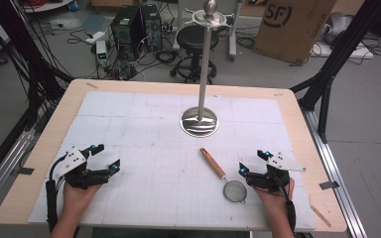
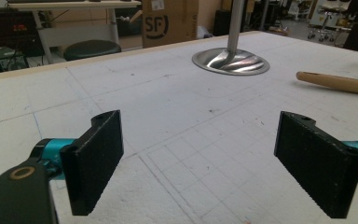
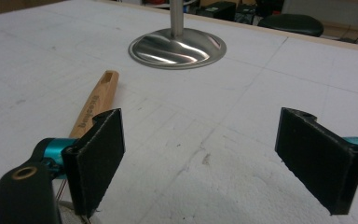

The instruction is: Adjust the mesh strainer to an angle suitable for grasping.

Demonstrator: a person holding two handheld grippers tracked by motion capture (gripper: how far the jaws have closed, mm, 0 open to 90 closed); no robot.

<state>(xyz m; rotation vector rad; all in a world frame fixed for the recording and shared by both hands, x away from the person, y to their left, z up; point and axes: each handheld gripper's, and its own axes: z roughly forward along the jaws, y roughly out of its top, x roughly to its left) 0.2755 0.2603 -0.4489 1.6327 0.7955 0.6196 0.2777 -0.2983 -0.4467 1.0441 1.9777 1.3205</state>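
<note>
Both grippers rest wide open and empty: the right gripper [image 1: 252, 163] just beside the strainer [image 1: 234, 190], the left gripper [image 1: 106, 157] well apart from it, the metal stand [image 1: 199, 121] beyond.

A white mat ruled with a faint grey grid [image 1: 144, 124] covers the pale wooden desk [image 1: 34, 168]. The small round wire-mesh strainer with a tan wooden handle [image 1: 224, 176] is silver, like the polished metal stand [image 1: 199, 121]. Both tools have black pads with teal fittings.
</note>
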